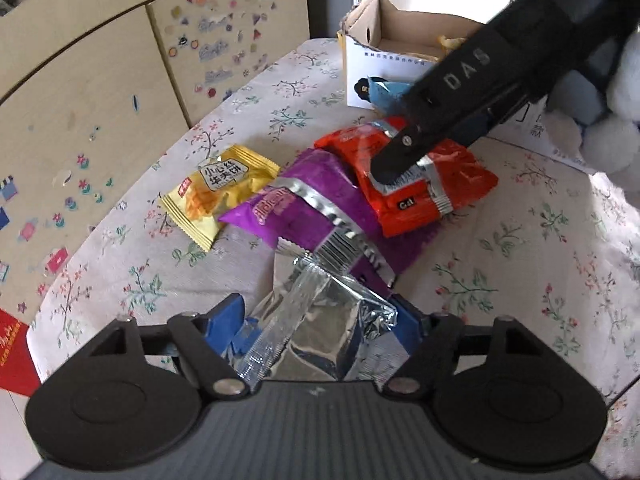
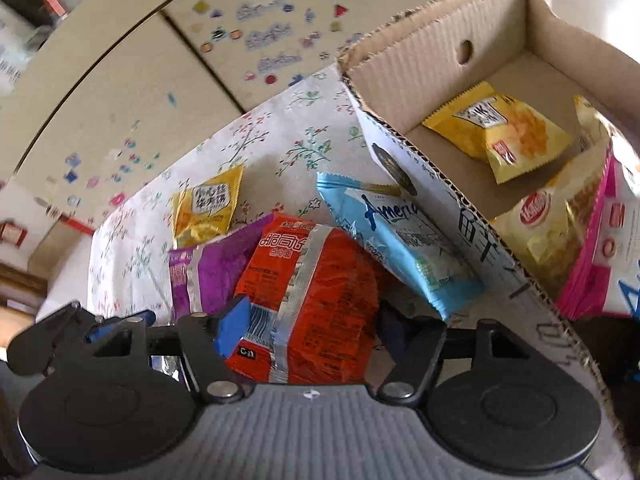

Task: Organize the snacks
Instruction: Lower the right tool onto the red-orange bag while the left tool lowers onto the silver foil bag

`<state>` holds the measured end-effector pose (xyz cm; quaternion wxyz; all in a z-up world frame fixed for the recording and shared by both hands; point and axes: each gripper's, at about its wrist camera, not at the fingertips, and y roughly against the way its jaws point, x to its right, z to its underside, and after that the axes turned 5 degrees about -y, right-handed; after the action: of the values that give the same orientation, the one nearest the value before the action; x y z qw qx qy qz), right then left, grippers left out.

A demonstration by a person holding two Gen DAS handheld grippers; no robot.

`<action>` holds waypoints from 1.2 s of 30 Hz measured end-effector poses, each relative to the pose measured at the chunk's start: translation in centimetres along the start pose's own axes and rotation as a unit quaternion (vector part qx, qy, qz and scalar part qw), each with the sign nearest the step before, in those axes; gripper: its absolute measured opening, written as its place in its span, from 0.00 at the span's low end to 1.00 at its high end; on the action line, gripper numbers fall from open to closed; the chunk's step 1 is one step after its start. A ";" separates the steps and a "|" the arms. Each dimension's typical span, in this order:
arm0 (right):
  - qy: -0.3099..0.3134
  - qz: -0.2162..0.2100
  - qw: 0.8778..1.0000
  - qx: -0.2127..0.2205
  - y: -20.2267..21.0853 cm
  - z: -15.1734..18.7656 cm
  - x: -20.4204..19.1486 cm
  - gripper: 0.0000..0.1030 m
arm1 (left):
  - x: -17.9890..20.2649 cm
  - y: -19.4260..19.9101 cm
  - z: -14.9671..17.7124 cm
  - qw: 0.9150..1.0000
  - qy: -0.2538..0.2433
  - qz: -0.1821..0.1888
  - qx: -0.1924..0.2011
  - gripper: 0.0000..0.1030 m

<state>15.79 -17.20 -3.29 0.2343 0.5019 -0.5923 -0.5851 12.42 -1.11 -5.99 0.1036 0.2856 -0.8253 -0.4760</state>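
On the floral tablecloth (image 1: 520, 264) lie a yellow packet (image 1: 216, 192), a purple packet (image 1: 320, 196) and a red packet (image 1: 416, 200) that partly overlaps the purple one. My left gripper (image 1: 316, 320) is shut on a crumpled silver packet (image 1: 320, 332), with a blue pad pressing each side. My right gripper (image 2: 312, 328) points down and is shut on the red packet (image 2: 320, 280); one of its fingers (image 1: 394, 160) lies across the wrapper. A light blue packet (image 2: 400, 236) leans against the cardboard box (image 2: 420, 68).
The open box holds a yellow packet (image 2: 504, 132), a pale yellow bag (image 2: 552, 224) and a pink-and-white bag (image 2: 608, 248). A sticker-covered cabinet (image 1: 120, 80) stands behind the table. White plush balls (image 1: 612, 136) sit at the right edge.
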 end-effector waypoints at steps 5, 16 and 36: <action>0.074 -0.001 0.997 -0.023 0.0 0.8 -0.5 0.70 | 0.3 0.3 0.4 1.000 -0.005 -0.011 -0.006 0.80; 0.129 0.020 0.991 -0.023 -0.3 1.8 -1.9 0.72 | 0.6 0.5 0.2 1.000 0.018 -0.002 0.005 0.68; 0.083 -0.006 0.995 -0.050 1.2 3.0 0.1 0.78 | 1.7 1.6 0.0 0.999 -0.001 -0.034 -0.018 0.78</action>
<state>12.73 -16.15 -2.79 0.3039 0.5400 -0.5376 -0.5719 10.45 -1.44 -4.82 0.0919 0.3116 -0.8063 -0.4944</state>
